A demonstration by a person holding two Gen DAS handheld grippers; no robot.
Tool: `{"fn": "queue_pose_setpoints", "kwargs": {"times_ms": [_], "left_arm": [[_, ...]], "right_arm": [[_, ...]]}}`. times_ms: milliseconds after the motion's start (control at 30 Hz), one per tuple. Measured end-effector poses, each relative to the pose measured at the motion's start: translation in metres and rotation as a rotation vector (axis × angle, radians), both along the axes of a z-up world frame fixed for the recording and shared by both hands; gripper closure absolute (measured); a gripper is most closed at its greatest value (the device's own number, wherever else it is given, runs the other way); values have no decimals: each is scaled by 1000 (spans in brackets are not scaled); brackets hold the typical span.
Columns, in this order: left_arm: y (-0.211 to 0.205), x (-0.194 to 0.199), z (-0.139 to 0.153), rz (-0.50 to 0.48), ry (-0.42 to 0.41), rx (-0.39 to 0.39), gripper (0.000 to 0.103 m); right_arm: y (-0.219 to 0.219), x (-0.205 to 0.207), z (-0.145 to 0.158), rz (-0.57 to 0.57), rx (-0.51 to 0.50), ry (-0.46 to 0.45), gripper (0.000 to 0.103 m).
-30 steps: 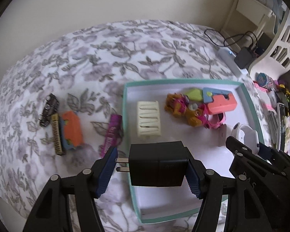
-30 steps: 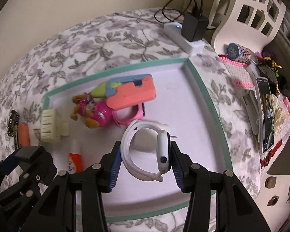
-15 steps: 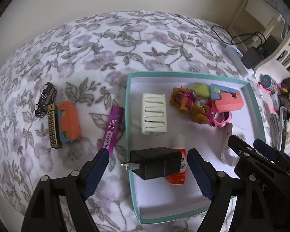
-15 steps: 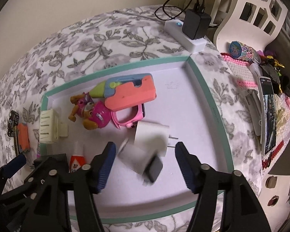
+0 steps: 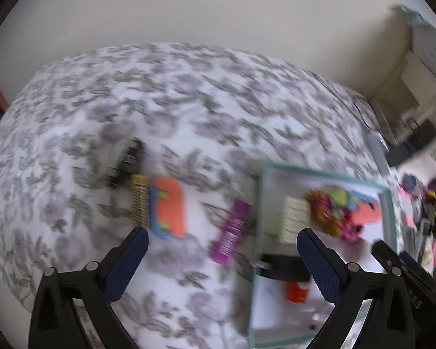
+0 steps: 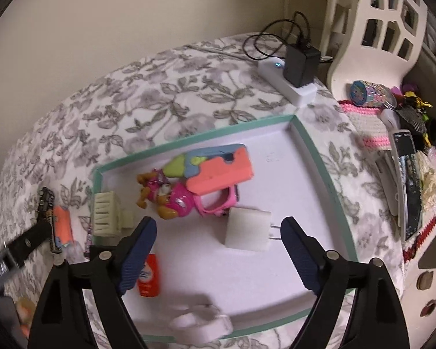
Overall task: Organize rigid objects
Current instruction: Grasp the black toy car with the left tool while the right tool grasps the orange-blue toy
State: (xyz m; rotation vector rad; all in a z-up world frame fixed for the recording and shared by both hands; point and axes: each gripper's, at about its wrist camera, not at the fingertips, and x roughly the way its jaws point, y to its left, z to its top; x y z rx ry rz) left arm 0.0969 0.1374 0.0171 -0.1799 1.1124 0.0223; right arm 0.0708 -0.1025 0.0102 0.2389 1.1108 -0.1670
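Observation:
My left gripper [image 5: 222, 250] is open and empty over the flowered bedspread, left of the teal-rimmed white tray [image 5: 319, 172]. This view is blurred. A black charger [image 5: 284, 267] lies in the tray beside an orange glue bottle [image 5: 298, 290]. On the bedspread lie a purple tube [image 5: 232, 232], an orange and blue toy [image 5: 167, 212], a comb [image 5: 139, 200] and a toy car [image 5: 125, 160]. My right gripper [image 6: 218, 232] is open above the tray [image 6: 319, 168], around nothing. A white charger [image 6: 248, 228] sits between its fingers' line. A white watch [image 6: 200, 322] lies at the tray's front.
The tray also holds a pink toy dog [image 6: 171, 197], an orange and blue toy gun [image 6: 218, 165], a pink watch [image 6: 218, 203] and a cream ribbed piece [image 6: 106, 213]. A power strip with black adapter [image 6: 287, 84], a white chair [image 6: 378, 29] and clutter stand to the right.
The left gripper let the black charger go into the tray, opened wide and swung left. The right gripper released the white watch, which dropped to the tray's front, and pulled back.

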Motion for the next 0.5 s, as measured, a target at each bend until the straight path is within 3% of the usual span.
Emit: {"fn": "queue_pose_setpoints", "kwargs": {"times_ms": [300, 500], "left_arm": [[91, 2, 13, 199, -55, 17, 0], [134, 5, 12, 272, -75, 16, 0]], "right_arm": [[49, 13, 14, 112, 34, -74, 12], [113, 29, 25, 252, 67, -120, 12]]}}
